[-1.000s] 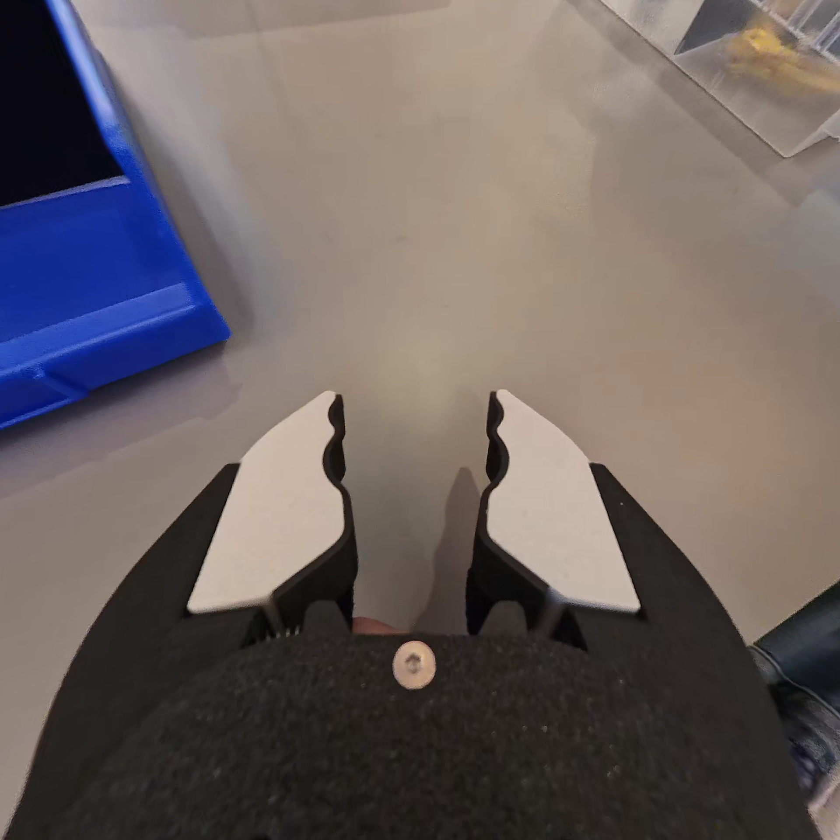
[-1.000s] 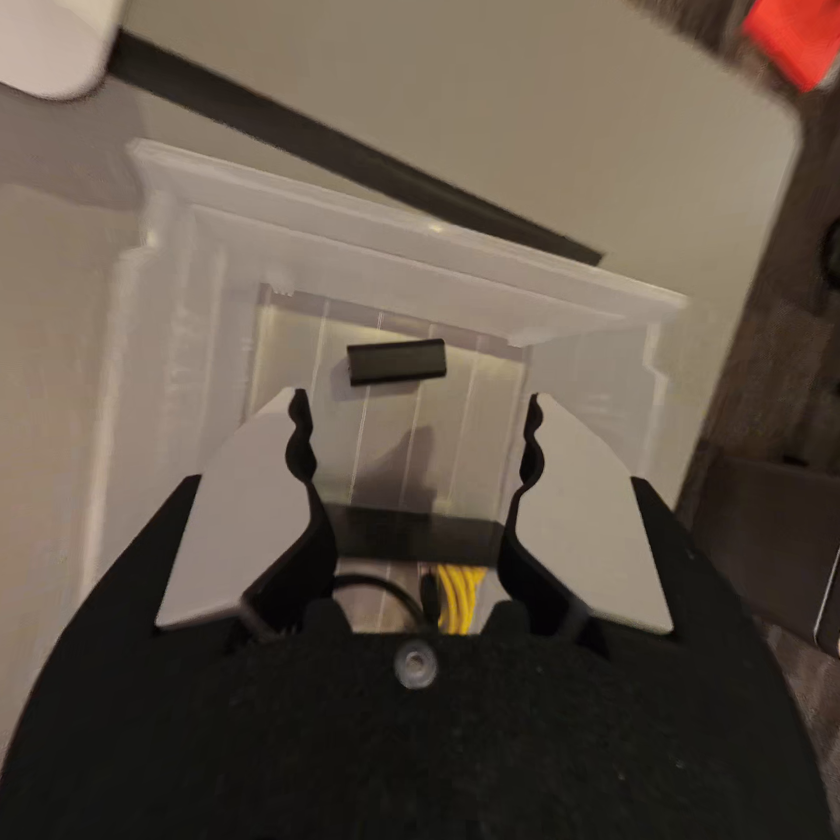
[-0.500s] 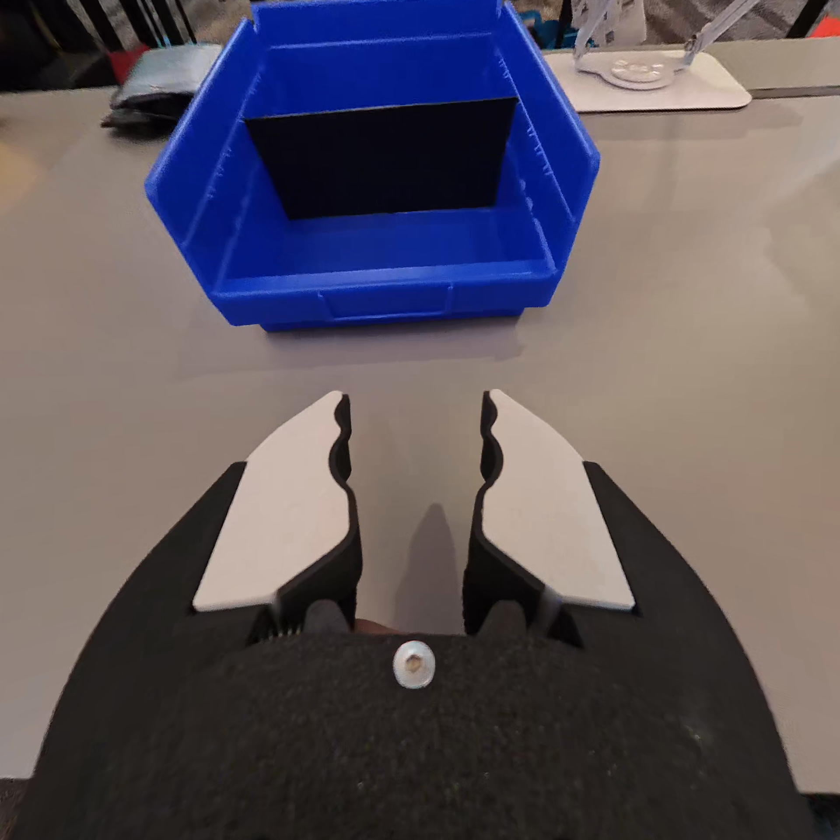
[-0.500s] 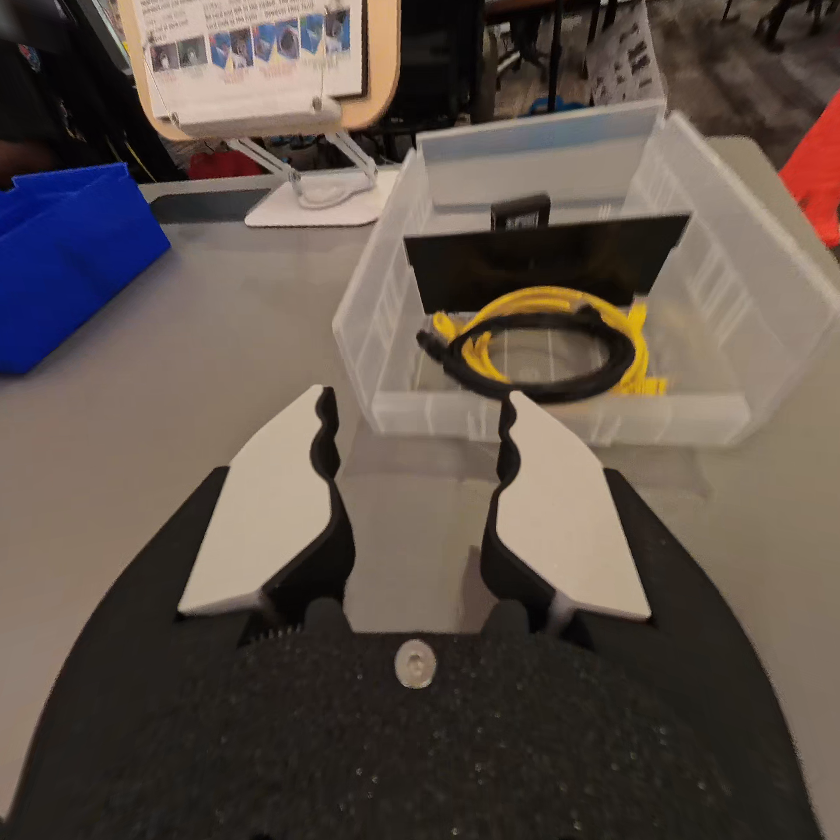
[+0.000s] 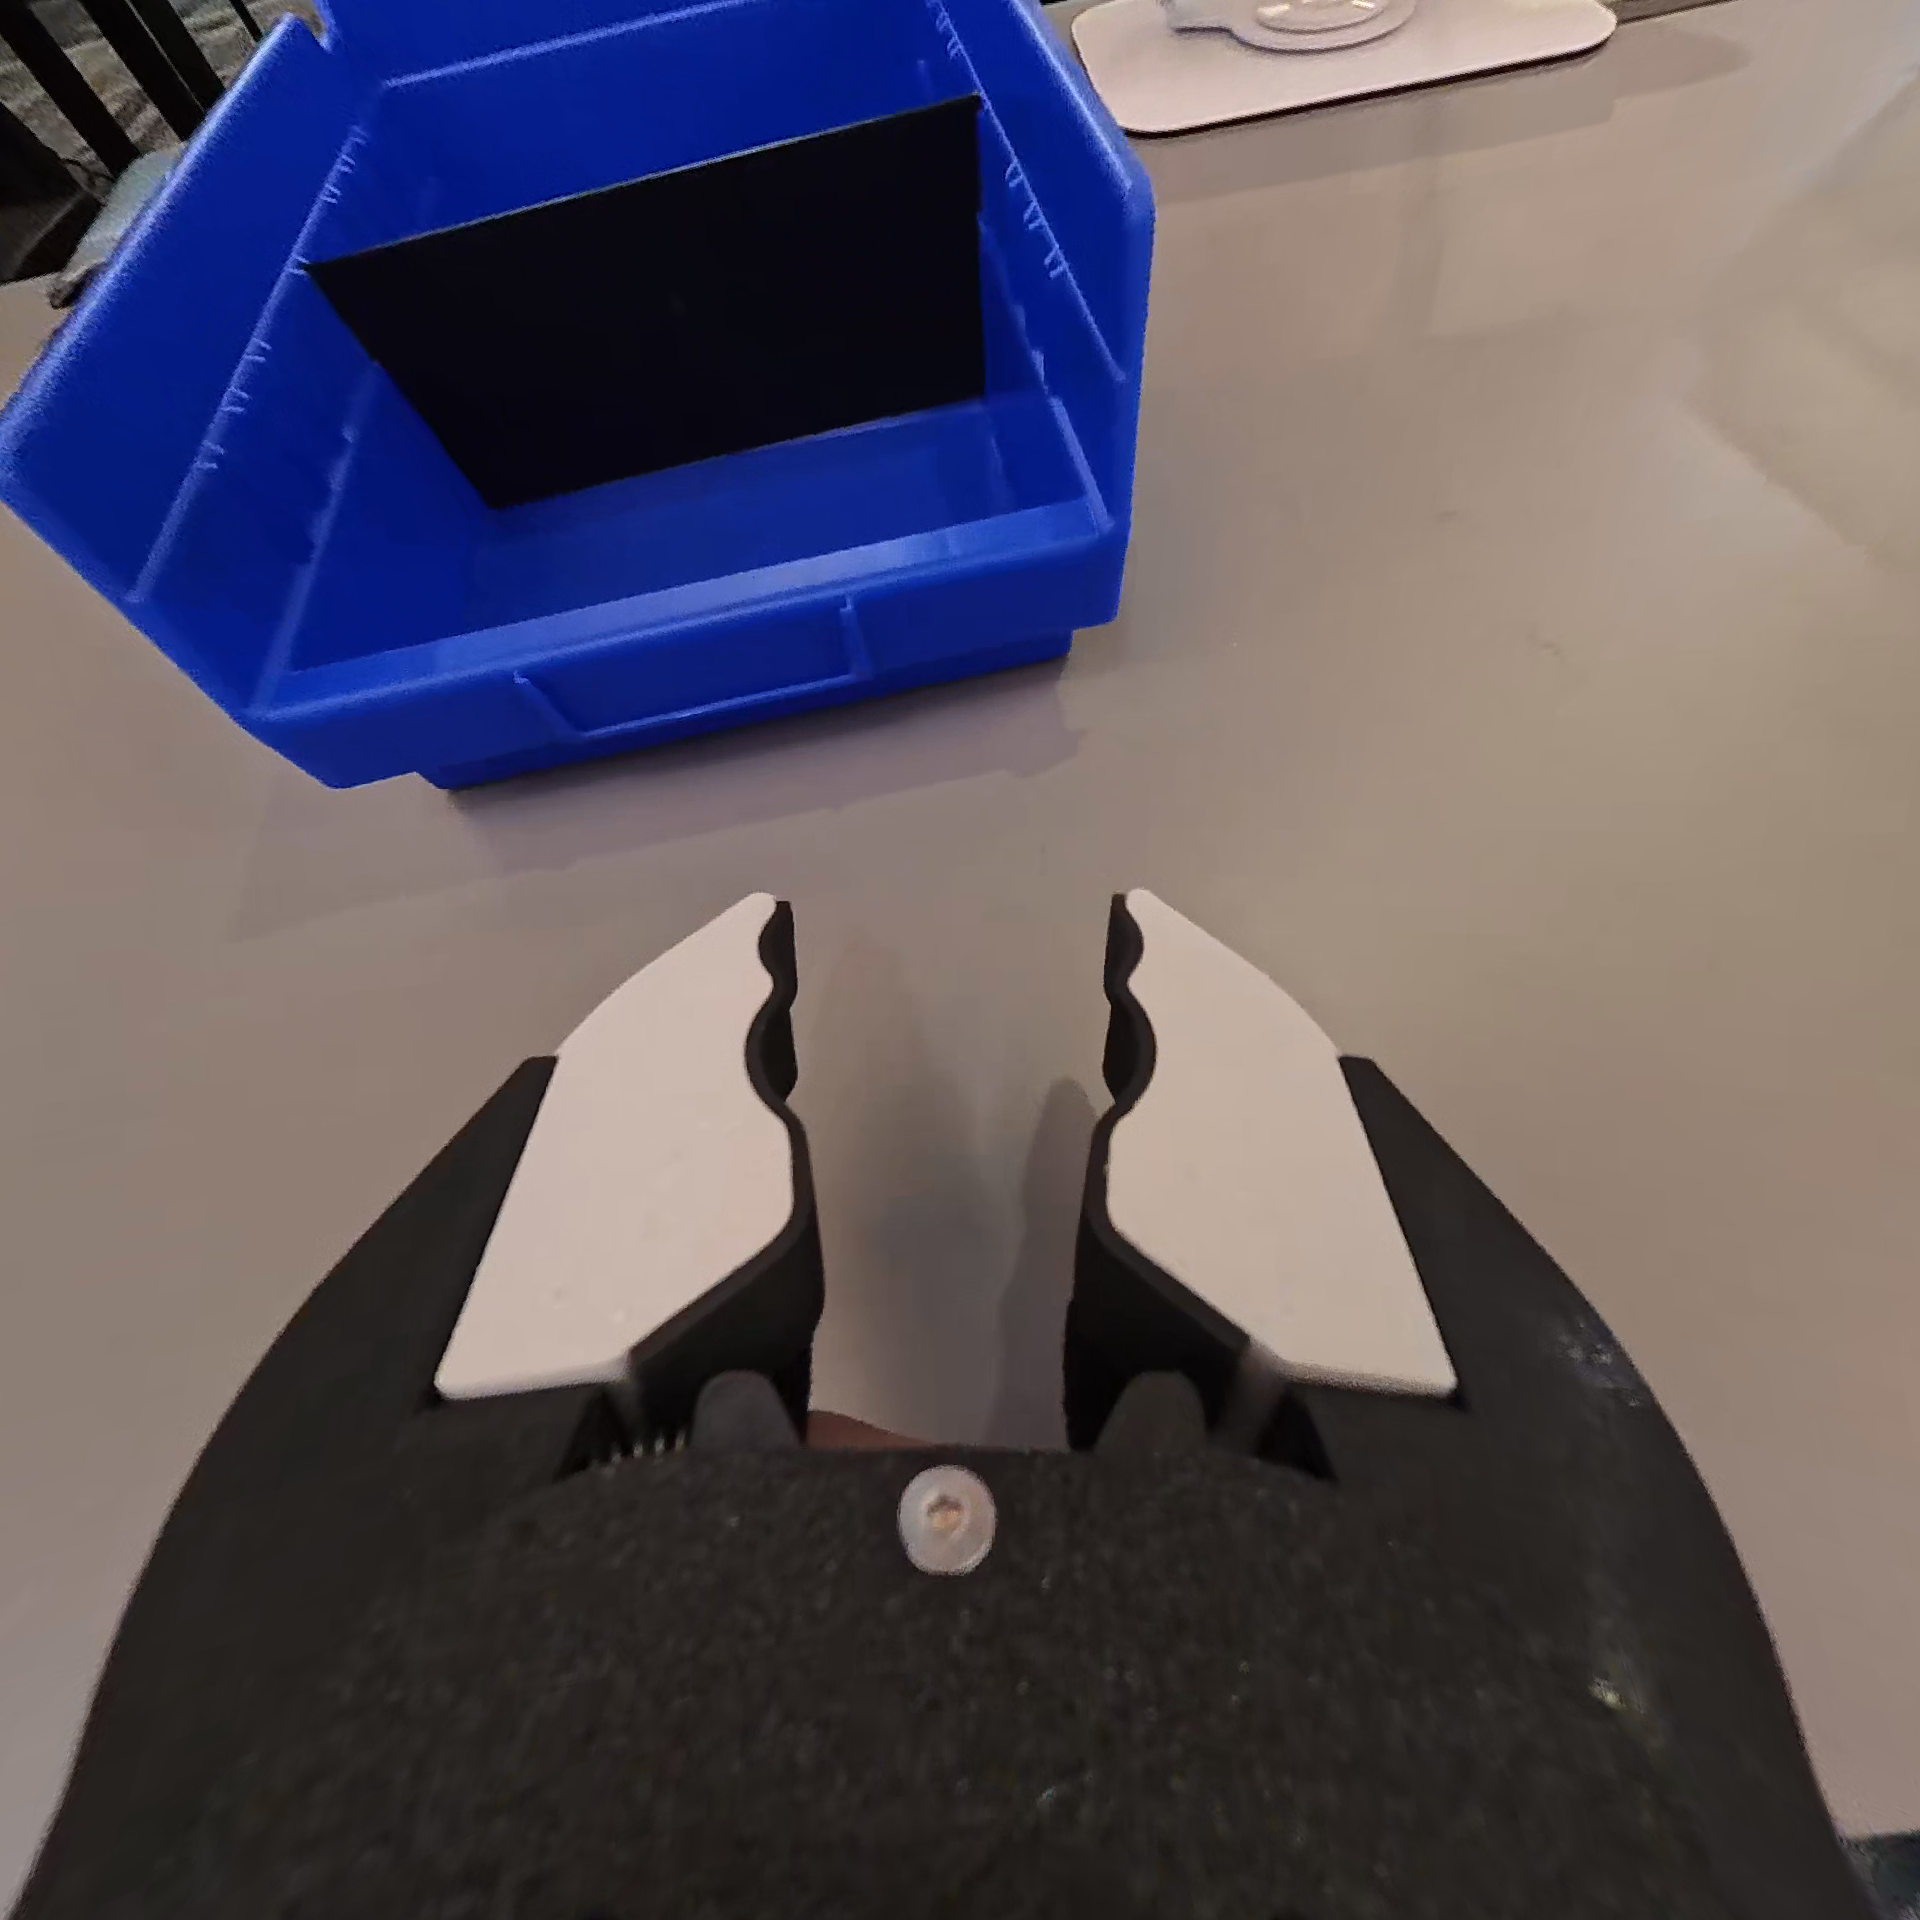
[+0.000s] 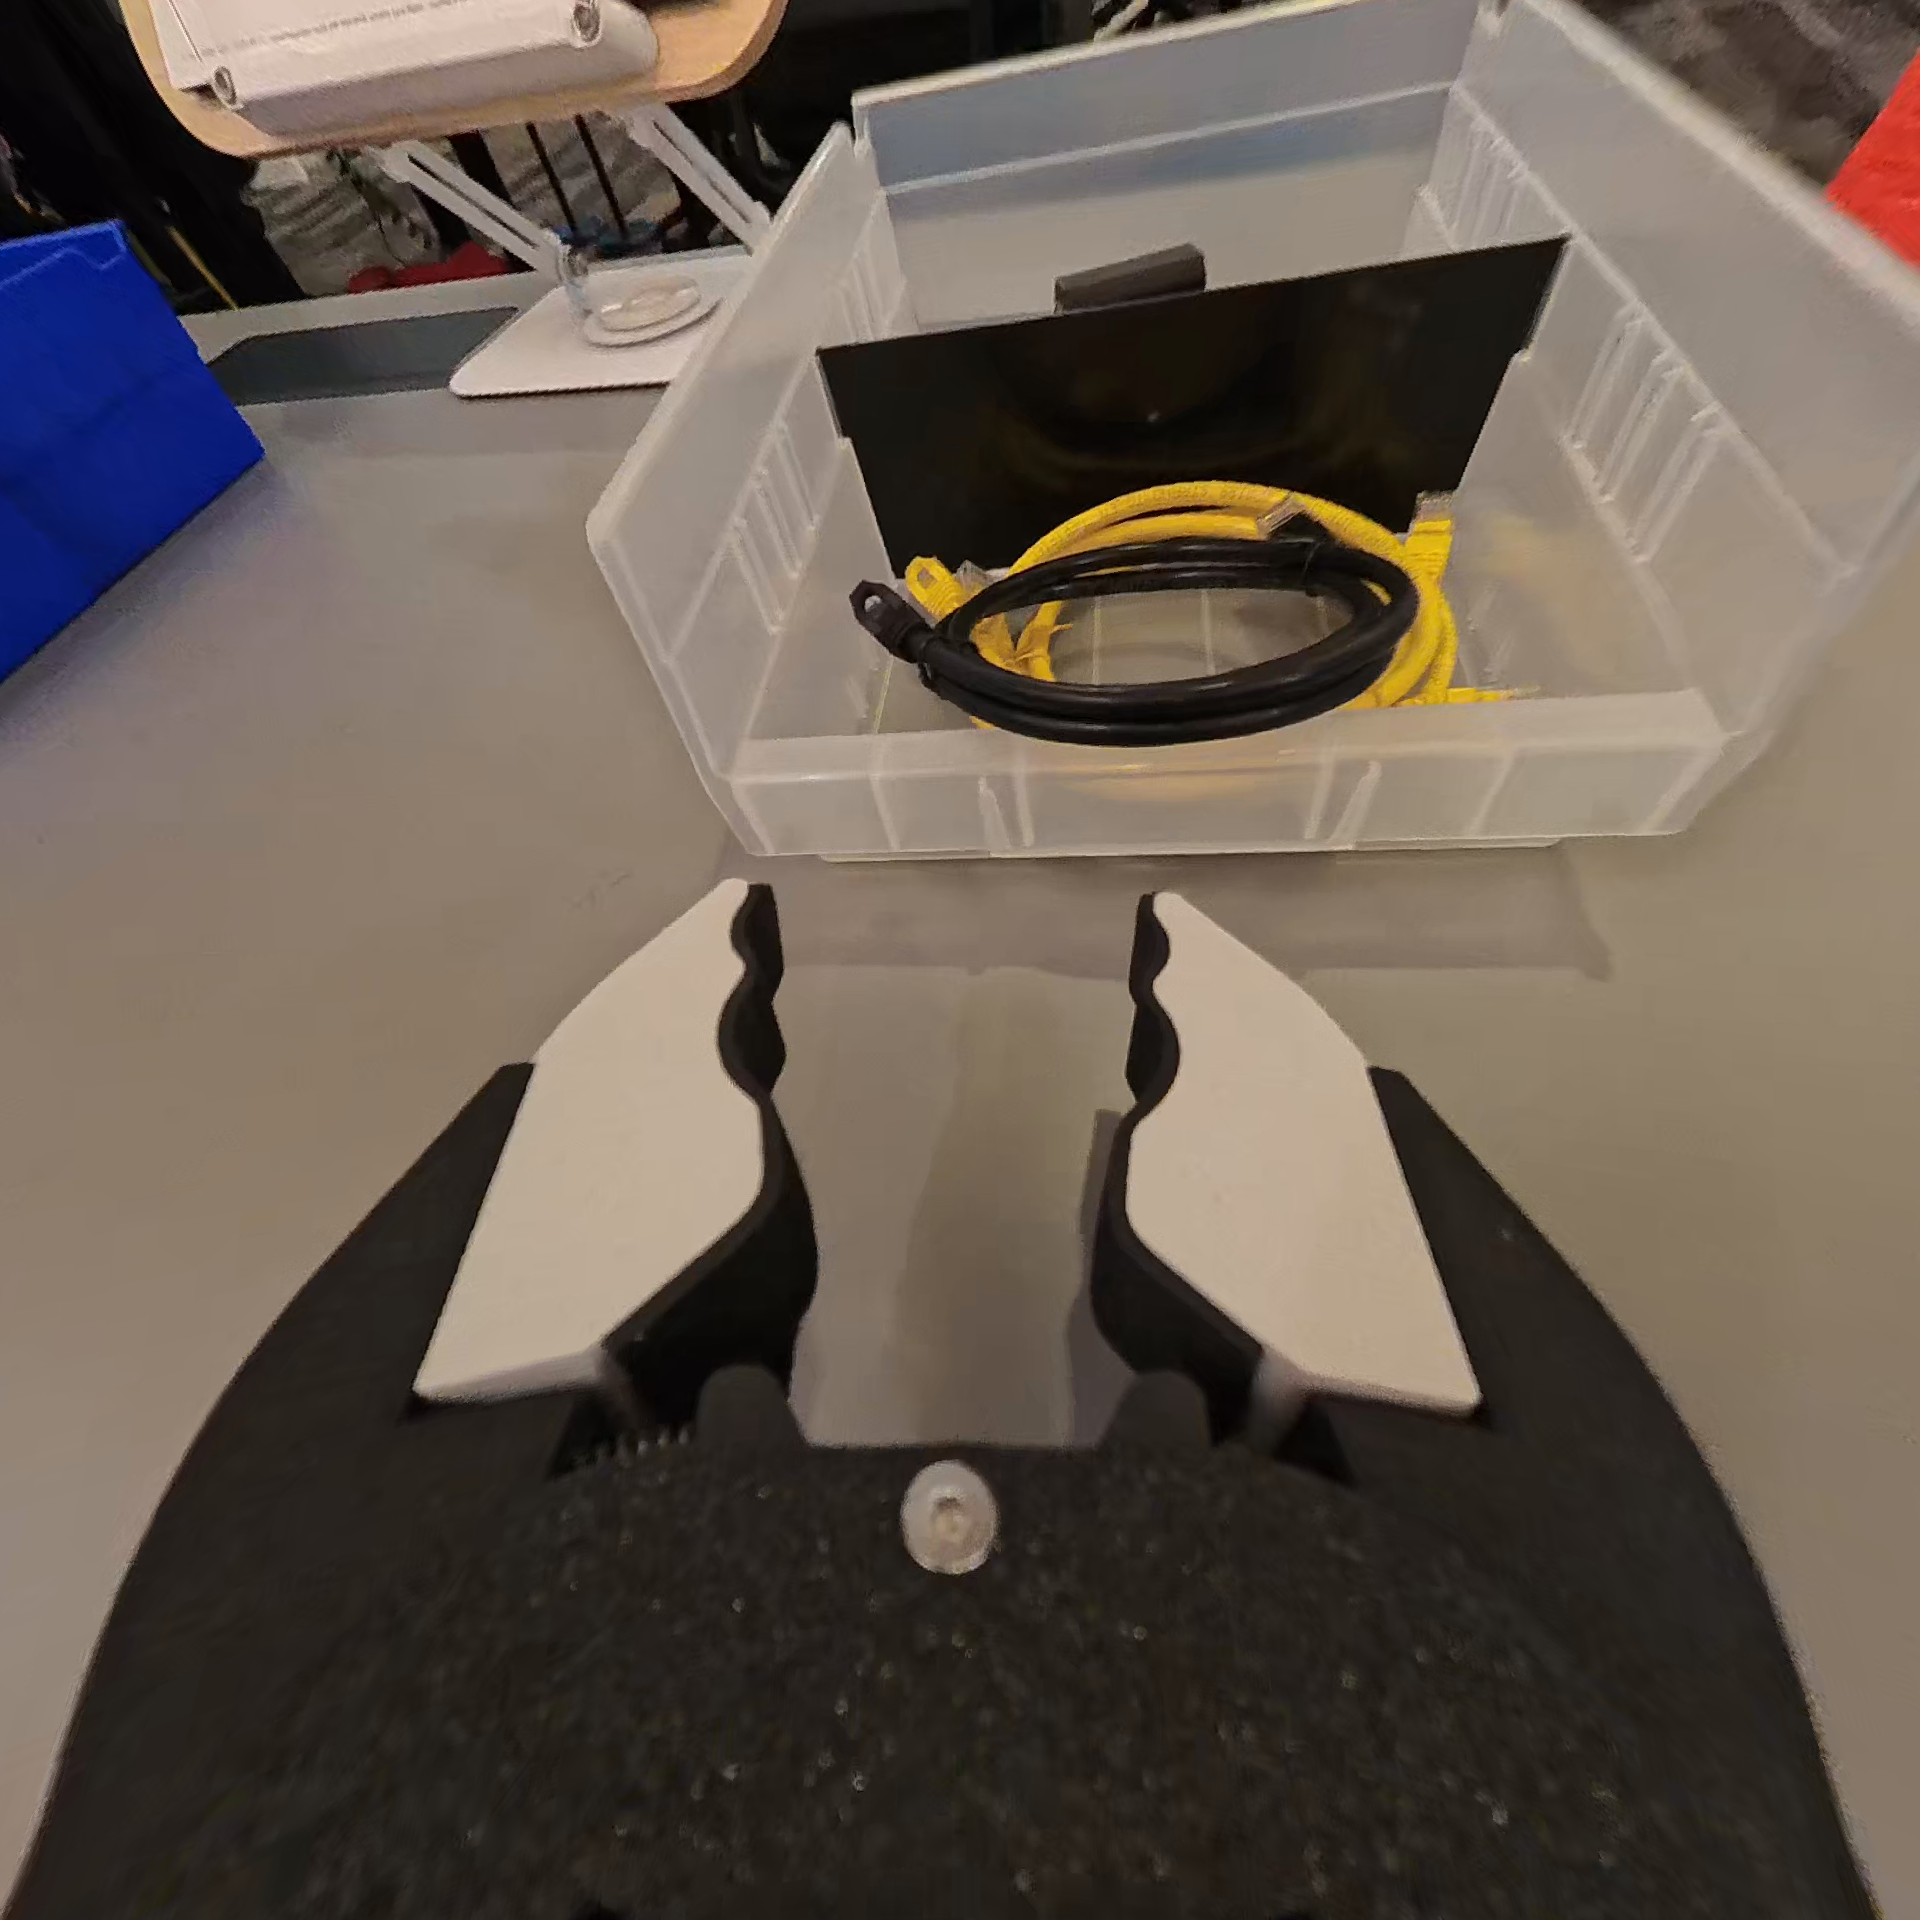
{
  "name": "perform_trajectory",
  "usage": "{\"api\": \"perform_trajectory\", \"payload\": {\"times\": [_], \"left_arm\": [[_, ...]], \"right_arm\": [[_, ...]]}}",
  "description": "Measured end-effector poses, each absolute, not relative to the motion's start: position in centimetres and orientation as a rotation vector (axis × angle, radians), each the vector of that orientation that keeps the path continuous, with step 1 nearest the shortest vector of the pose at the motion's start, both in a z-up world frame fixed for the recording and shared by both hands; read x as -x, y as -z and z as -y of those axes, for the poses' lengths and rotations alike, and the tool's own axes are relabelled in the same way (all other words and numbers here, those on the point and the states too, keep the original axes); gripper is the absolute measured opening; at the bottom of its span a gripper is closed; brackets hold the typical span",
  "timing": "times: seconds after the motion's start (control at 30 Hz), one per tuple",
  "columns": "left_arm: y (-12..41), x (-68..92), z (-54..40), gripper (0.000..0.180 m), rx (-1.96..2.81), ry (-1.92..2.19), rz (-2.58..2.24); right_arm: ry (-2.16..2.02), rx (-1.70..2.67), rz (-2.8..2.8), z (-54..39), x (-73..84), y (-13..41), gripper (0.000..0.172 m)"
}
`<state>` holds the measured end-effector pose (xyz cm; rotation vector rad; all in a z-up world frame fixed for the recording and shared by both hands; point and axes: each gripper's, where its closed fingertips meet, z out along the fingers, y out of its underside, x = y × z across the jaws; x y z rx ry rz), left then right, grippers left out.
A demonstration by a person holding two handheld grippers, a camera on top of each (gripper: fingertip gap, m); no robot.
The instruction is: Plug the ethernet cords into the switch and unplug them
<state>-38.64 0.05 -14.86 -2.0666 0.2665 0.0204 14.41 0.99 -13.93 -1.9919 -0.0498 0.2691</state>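
Note:
In the right wrist view a clear plastic bin [image 6: 1226, 790] stands on the grey table just ahead of my right gripper [image 6: 954, 914]. In its front compartment lie a coiled black cord [image 6: 1164, 675] and coiled yellow ethernet cords [image 6: 1423, 613]. A black divider [image 6: 1174, 405] crosses the bin, and a small black box [image 6: 1130, 272] shows behind it. My right gripper is open and empty above the table. In the left wrist view my left gripper [image 5: 951, 920] is open and empty, a short way in front of a blue bin [image 5: 644, 675] with a black divider [image 5: 675, 322].
The blue bin's corner also shows at the left of the right wrist view [image 6: 94, 436]. A white stand base [image 6: 582, 343] with a raised board [image 6: 416, 62] stands at the table's far edge; the base shows in the left wrist view [image 5: 1351, 52]. A red object [image 6: 1886, 166] is at far right. My hands' fingertips stand some 55 cm from each other.
Both views swung from looking down to looking forward along the table. The right gripper came back out from above the clear bin and its jaws narrowed. The left gripper turned to face the blue bin.

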Motion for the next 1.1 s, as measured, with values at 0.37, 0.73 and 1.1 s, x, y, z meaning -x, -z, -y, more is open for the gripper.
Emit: {"api": "perform_trajectory", "payload": {"times": [0.37, 0.73, 1.1], "left_arm": [[14.7, 36.4, 0.2, 0.059, 2.071, 0.098, -0.293], [10.2, 3.5, -0.2, 0.077, 1.951, 0.514, -0.695], [13.6, -8.7, -8.9, 0.018, 2.096, 0.280, -0.586]], "right_arm": [[-0.216, 1.975, 0.072, -1.1, -14.7, 13.5, 0.062], [-0.156, 1.926, -0.036, -0.4, -18.6, 12.3, 0.064], [-0.153, 1.932, -0.082, 0.5, -20.9, 12.8, 0.064]]}}
